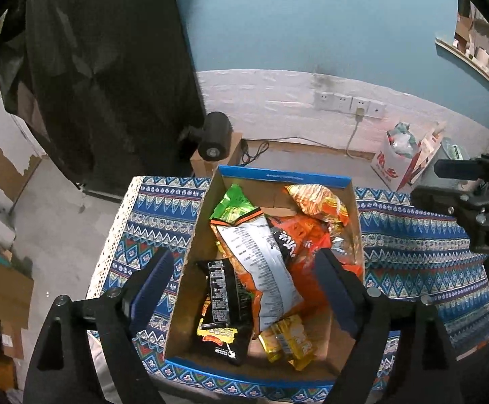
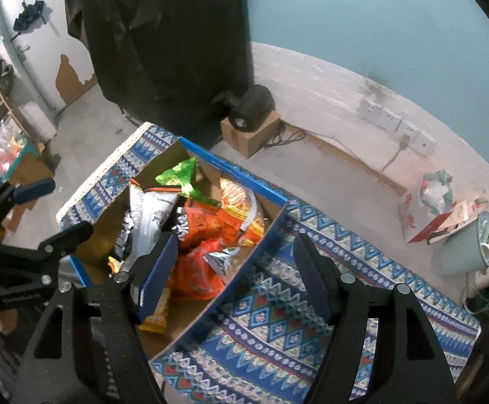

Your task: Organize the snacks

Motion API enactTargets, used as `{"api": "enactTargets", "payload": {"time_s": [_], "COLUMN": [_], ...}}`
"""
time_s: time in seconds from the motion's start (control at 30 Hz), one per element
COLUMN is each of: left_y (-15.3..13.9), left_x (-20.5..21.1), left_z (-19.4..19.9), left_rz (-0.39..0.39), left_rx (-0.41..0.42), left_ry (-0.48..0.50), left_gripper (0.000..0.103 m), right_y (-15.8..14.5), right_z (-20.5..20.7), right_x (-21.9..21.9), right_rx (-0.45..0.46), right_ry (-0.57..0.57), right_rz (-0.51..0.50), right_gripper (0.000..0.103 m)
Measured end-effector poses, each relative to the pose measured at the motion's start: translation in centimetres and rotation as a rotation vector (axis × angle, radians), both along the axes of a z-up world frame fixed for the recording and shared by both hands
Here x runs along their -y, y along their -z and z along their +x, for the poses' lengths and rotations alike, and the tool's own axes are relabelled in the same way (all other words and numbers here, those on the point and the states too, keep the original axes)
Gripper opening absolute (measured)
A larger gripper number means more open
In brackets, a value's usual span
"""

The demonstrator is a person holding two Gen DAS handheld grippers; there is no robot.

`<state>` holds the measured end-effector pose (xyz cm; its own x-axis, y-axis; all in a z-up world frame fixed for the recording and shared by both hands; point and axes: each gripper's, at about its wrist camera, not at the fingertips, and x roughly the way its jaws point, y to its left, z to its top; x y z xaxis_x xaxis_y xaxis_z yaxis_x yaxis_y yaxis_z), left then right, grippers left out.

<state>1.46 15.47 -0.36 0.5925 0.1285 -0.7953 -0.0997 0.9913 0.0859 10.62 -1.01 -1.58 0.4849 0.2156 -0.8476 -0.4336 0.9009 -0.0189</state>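
Crinkly foil and plastic make up every snack here, so I judge them light, soft and slippery, with brittle contents that a hard pinch could crush. Both grippers hover empty: the left gripper has its fingers wide apart above the cardboard box, and the right gripper has its fingers apart with nothing between them, straddling the box's right wall and the patterned tabletop.

All the snacks lie inside the box. Nearest in the left wrist view, the small yellow packet lies flat by the near wall, its long axis slanting away to the left. Beside it the black packet runs roughly near to far. The white-backed bag lies across the pile, its long axis slanting from near right to far left, sealed end nearest. Sealed end seams look like the safest hold, being flat and stiff. Further off sit the orange bags, then the green packet and the orange noodle pack tilted against the far wall.
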Motion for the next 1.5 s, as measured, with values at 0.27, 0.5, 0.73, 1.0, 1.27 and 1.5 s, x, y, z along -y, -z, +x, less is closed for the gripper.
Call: {"api": "enactTargets", "payload": {"time_s": [0.27,0.5,0.73,1.0,1.27,1.5], "left_y": [0.0,-0.1,0.1,0.2,0.3,0.1], "left_x": [1.8,2.2,2.5,2.7,2.6,2.6], "left_z": [0.0,0.3,0.6,0.7,0.7,0.5], "left_rz": [0.041,0.059,0.068,0.077,0.070,0.074], "left_rx": [-0.007,-0.007,-0.019,-0.025,-0.035,-0.025], "left_ry": [0.041,0.037,0.037,0.032,0.029,0.023], "left_gripper": [0.087,0.088,0.088,0.088,0.088,0.088], "right_y": [0.7,0.8,1.0,0.8,0.4,0.5], "right_z": [-1.1,-1.6,-1.7,-1.5,-1.6,-1.7], "right_x": [0.9,1.1,1.3,2.0,2.2,2.2], "right_rx": [0.005,-0.002,-0.003,-0.001,0.010,0.008], "right_ry": [-0.016,-0.029,-0.024,-0.003,-0.001,-0.003], "right_rz": [-0.026,-0.010,-0.021,-0.016,-0.015,-0.016], "right_gripper": [0.071,0.071,0.071,0.071,0.071,0.071]}}
